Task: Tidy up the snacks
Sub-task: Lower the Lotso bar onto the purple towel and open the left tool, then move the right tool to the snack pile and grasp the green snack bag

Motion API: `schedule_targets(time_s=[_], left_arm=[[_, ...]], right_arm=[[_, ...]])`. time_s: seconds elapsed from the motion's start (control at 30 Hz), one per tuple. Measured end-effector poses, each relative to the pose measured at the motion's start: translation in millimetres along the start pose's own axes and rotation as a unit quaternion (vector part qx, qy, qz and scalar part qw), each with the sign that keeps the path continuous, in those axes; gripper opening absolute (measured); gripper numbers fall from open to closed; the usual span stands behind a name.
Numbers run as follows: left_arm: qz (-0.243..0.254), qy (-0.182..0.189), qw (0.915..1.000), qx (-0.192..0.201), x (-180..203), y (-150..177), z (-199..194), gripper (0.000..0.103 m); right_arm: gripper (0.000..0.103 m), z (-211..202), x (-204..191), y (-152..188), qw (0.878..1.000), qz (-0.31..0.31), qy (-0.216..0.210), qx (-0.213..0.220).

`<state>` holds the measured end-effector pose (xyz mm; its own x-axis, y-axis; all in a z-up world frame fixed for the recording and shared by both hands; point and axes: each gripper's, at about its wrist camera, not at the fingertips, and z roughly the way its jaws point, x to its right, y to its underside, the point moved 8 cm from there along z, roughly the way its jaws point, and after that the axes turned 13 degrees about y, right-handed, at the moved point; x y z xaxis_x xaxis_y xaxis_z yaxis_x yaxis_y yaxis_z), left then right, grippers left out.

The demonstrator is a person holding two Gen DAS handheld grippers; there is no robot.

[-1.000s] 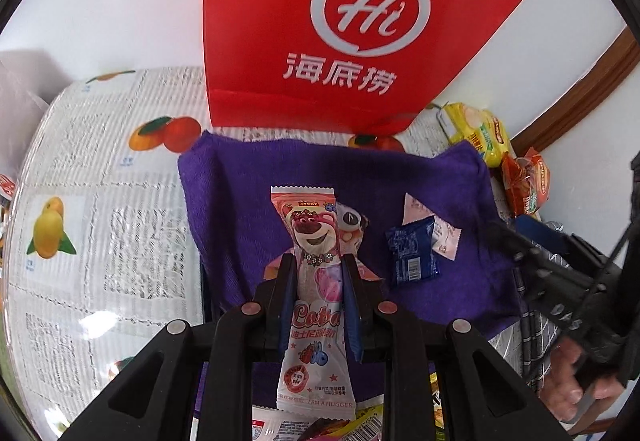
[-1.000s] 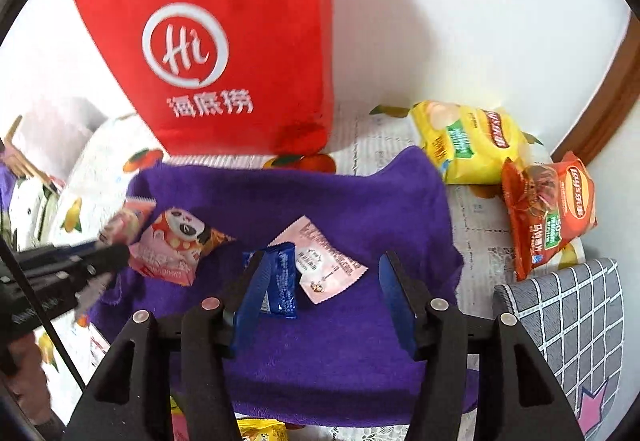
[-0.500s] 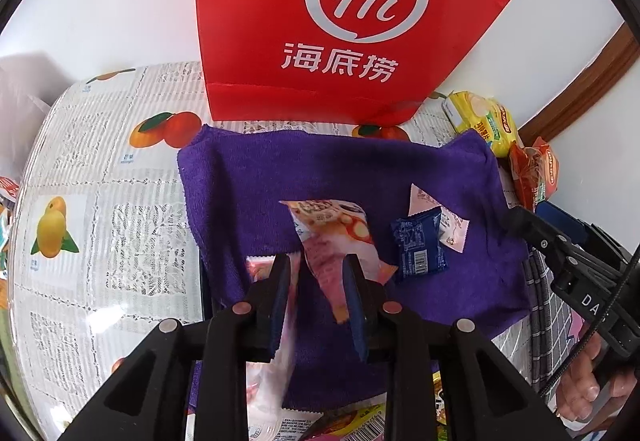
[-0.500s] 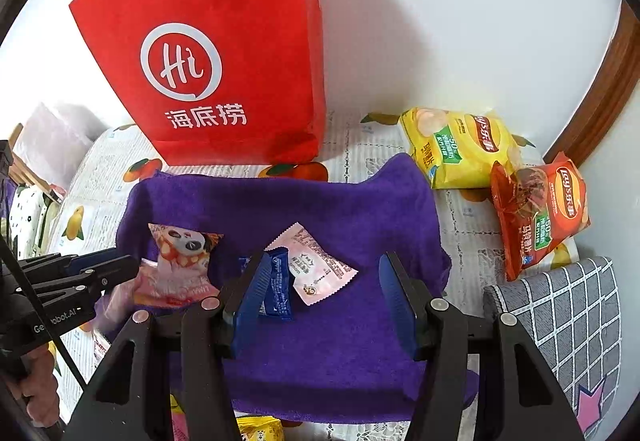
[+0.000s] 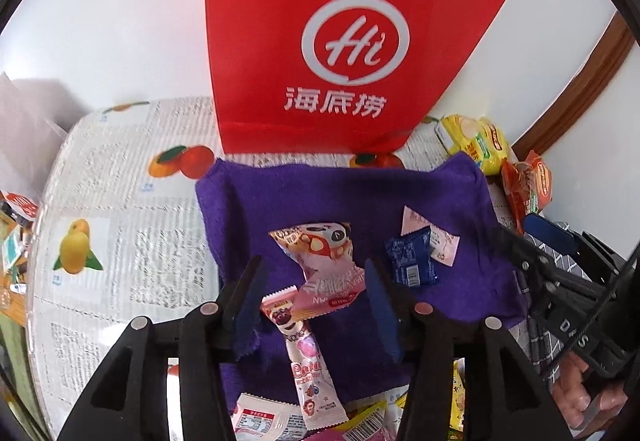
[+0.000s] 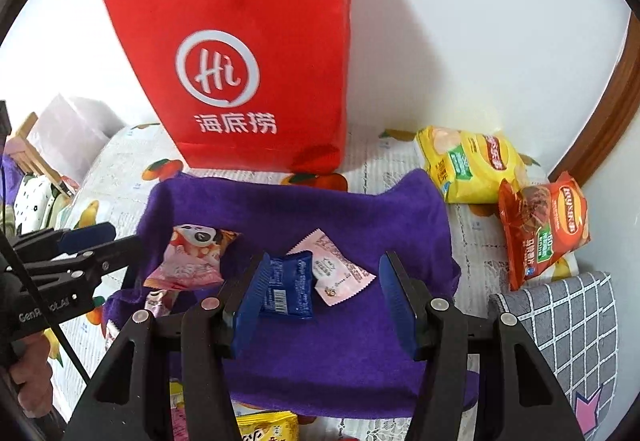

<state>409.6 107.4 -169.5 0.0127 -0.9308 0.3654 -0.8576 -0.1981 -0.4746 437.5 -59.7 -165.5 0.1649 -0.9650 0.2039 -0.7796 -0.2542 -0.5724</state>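
Taking the purple towel (image 5: 280, 197) as the landmark: the left hand-held gripper (image 5: 316, 305) hangs over its near edge, and its jaws have just been opening, so they now stand apart with nothing pressed between them. The long pink bear-print snack stick (image 5: 308, 365) lies loose on the towel's near edge, between and below the two fingers, touching neither. Its far end is tucked under the pink panda packet (image 5: 320, 257), which lies just beyond the fingertips, towards the towel's middle.

The right hand-held gripper (image 6: 326, 297) hovers over the towel's near right part, jaws moderately wide and empty. The blue packet (image 6: 288, 289) lies on the towel just beside the left finger, overlapping a pale pink sachet (image 6: 336, 273) between the fingers.

Behind the towel's far edge a red paper bag (image 6: 256, 73) stands upright on the bench (image 5: 120, 241). Off the towel's far right corner lie a yellow chip bag (image 6: 468, 165) and a red chip bag (image 6: 544, 229).
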Motion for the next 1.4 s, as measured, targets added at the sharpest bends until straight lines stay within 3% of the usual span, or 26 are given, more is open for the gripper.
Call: schedule_targets(time_s=[0.23,0.47,0.6,0.93,1.07,1.4], left_arm=[[0.003,-0.006,0.9999,0.013,-3,-5,-12,0.053],[0.003,0.010,0.9996,0.025,3,-5,-27,0.054],[0.014,0.013,0.9993,0.030,8,-5,-35,0.057],[0.027,0.024,0.9987,0.035,19,-4,-43,0.057],[0.033,0.027,0.9984,0.037,24,-4,-45,0.057],[0.046,0.021,0.9982,0.033,32,0,-46,0.057]], right_arm=[[0.056,-28,2,17,1.000,0.022,-0.004,0.017],[0.056,-33,1,82,0.998,0.039,-0.043,-0.030],[0.056,-37,-7,112,0.999,0.016,-0.031,-0.038],[0.051,-39,-20,172,0.996,0.020,-0.048,-0.073],[0.051,-49,-29,189,0.996,0.018,-0.065,-0.062],[0.052,-49,-38,217,0.997,-0.004,-0.058,-0.050]])
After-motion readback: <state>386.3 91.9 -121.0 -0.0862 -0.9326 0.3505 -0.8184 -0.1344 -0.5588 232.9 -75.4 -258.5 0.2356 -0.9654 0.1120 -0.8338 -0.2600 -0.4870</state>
